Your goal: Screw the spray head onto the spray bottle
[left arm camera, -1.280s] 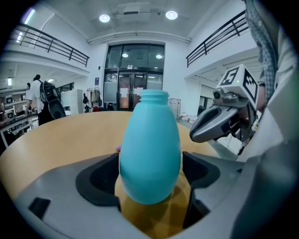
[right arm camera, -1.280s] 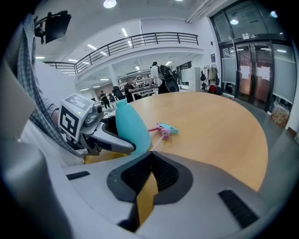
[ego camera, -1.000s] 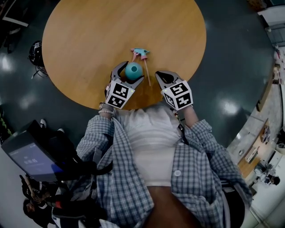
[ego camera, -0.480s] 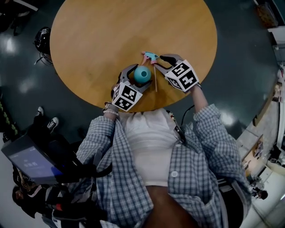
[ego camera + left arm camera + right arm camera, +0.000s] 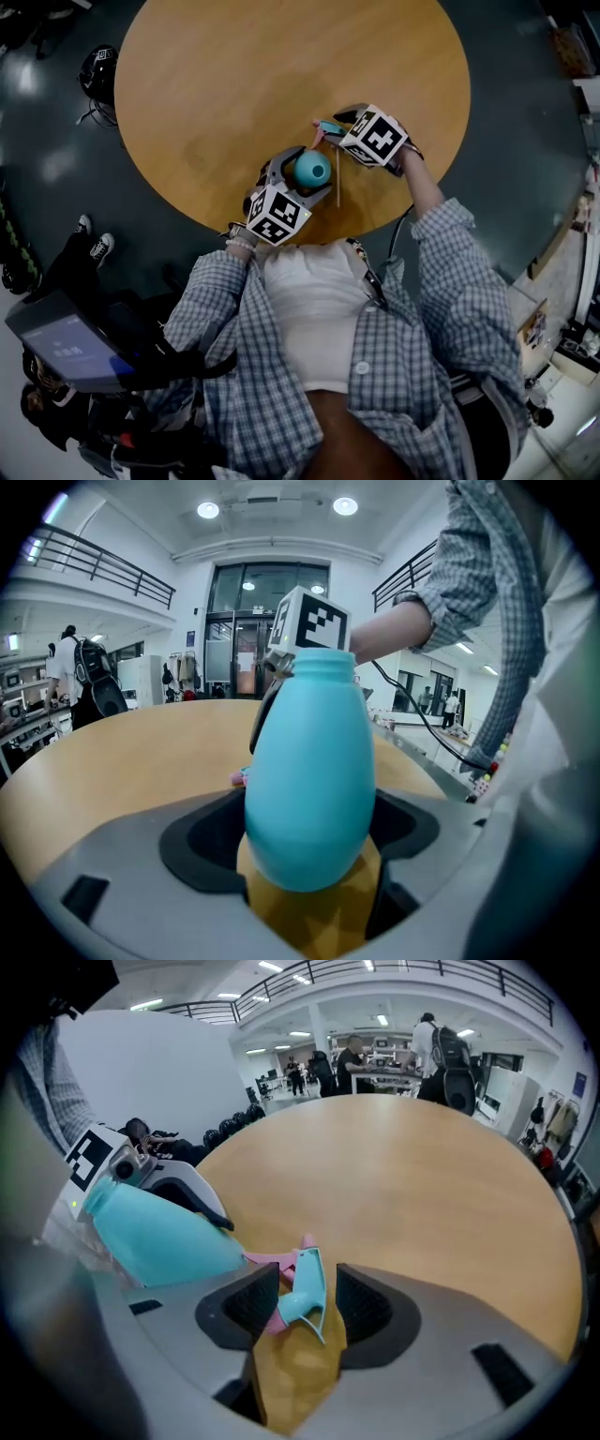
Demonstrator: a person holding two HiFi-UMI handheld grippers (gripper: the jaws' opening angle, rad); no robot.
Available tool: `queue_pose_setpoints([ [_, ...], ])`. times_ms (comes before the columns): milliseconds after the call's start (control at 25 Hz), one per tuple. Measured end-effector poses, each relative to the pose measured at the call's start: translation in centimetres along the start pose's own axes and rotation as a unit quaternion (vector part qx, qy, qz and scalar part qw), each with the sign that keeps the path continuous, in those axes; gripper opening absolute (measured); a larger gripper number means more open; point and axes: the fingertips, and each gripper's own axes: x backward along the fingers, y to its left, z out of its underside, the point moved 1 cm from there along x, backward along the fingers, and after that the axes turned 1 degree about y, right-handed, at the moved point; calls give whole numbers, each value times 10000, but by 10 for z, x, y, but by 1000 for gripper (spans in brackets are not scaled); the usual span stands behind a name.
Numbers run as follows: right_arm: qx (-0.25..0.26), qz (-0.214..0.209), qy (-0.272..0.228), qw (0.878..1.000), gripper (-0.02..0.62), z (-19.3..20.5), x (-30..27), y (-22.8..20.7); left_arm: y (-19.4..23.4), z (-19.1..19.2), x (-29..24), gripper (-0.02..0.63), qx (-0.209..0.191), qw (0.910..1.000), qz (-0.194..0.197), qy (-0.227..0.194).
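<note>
I've got a turquoise spray bottle [image 5: 309,780] & a turquoise spray head [image 5: 305,1290] w/ pink trigger [image 5: 272,1260]. Table [image 5: 234,84] is tan wood. Shirt [image 5: 441,309] looks blue-white plaid, though the view's dim.

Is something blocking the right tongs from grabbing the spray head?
Nothing visible is in the way. The spray head lies on the table right between the jaws of the right tongs, which have just been opening and aren't squeezing it yet. The blue bottle sits off to the side, held in the left tongs.
</note>
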Motion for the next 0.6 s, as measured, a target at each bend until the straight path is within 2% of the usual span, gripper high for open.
queue_pose_setpoints([
  [160,-90,-386,435,9983,167,10,-10,0,-5,0,-1,407,-15,10000,23,-30],
  [320,-238,-740,505,9957,164,13,-11,2,-8,-3,-3,407,-18,10000,60,-62],
  [440,-248,-755,468,9957,152,15,-9,0,-10,-4,-5,407,5,9999,61,-79],
  [600,-267,-570,255,9977,149,12,-5,5,-11,-3,0,407,-2,9999,62,-121],
])
